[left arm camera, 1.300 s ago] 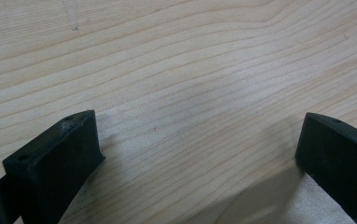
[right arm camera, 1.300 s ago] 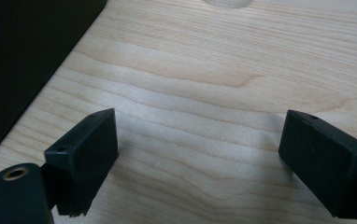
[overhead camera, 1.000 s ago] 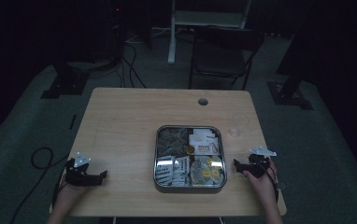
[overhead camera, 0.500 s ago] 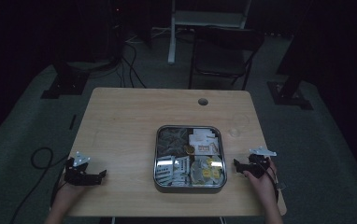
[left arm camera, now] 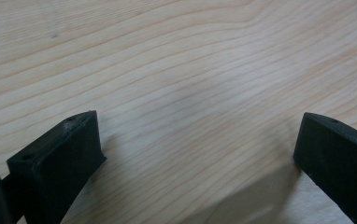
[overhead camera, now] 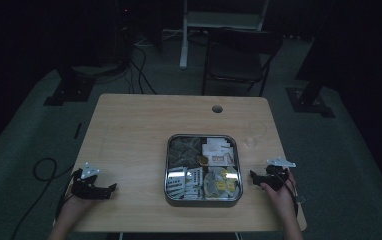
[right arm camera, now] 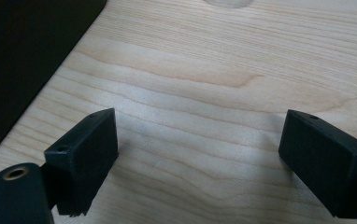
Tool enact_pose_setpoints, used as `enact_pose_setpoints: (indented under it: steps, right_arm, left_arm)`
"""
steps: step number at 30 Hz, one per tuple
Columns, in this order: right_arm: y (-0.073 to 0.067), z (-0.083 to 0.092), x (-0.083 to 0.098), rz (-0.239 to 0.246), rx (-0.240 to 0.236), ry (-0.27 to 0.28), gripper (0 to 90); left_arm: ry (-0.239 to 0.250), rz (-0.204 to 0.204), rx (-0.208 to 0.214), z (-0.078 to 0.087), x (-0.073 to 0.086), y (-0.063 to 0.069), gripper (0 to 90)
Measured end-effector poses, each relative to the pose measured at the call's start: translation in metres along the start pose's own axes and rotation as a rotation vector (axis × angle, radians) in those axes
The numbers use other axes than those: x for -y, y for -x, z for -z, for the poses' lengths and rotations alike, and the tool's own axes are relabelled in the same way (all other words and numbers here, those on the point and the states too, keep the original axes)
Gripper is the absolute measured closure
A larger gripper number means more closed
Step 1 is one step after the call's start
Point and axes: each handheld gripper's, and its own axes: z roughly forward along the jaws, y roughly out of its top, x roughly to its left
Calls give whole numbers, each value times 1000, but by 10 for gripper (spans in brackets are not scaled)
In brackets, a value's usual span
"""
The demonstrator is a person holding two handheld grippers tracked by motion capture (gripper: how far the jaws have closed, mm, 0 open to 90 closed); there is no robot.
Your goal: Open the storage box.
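Note:
A square metal tin (overhead camera: 167,172) sits on the wooden table (overhead camera: 139,130), right of centre, holding several paper packets and sachets in compartments. My left gripper (overhead camera: 110,189) rests near the table's front left corner, a hand behind it. Its jaws stand wide apart over bare wood, so the left gripper (left arm camera: 197,140) is open and holds nothing. My right gripper (overhead camera: 253,176) lies just right of the tin, apart from it. In its own view the right gripper (right arm camera: 200,140) is open over bare wood.
A cable hole (overhead camera: 217,108) sits at the table's far edge and a faint ring mark (overhead camera: 255,134) lies right of the tin. A dark chair (overhead camera: 239,55) stands behind the table. Something dark (right arm camera: 27,56) borders the wood at the right gripper view's upper left.

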Motion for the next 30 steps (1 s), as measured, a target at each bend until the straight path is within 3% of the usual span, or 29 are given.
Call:
enact_pose_setpoints:
  steps: [10,30]
  right_arm:
    - [0,0,0,0,0,0,113]
    - [0,0,0,0,0,0,113]
  left_arm:
    - [26,-37,41,-1,-11,7,15]
    - [108,-170,161,1,-54,44,15]
